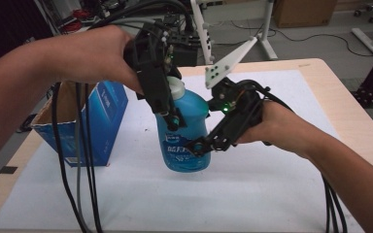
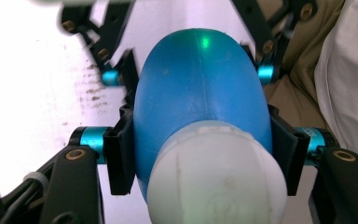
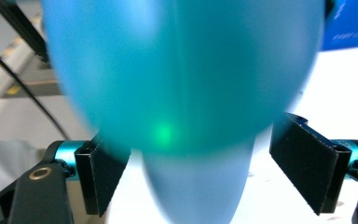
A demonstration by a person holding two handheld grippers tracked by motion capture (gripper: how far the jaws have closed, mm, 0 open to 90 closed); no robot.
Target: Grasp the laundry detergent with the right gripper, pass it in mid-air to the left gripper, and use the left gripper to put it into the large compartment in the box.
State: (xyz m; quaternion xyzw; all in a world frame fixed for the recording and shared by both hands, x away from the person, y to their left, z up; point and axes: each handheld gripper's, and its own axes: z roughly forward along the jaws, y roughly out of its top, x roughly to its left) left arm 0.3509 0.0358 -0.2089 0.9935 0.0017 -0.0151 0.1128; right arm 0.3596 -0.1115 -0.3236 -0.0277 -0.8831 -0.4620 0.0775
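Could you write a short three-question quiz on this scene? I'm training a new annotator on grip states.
1. True or false: the left gripper has its pads against both sides of the blue bottle.
2. What colour is the bottle's cap?
3. The open box on the table stands: A) on the left gripper's side of the bottle, B) on the right gripper's side, C) under the bottle.

Key: 1 true; 2 white; 3 A.

Smooth, glossy blue plastic bottle [image 1: 184,131] with a matt white plastic cap [image 2: 214,177]; matt black gripper pads [image 3: 307,163]; printed blue cardboard box [image 1: 102,116]; pale wood table [image 1: 340,102].
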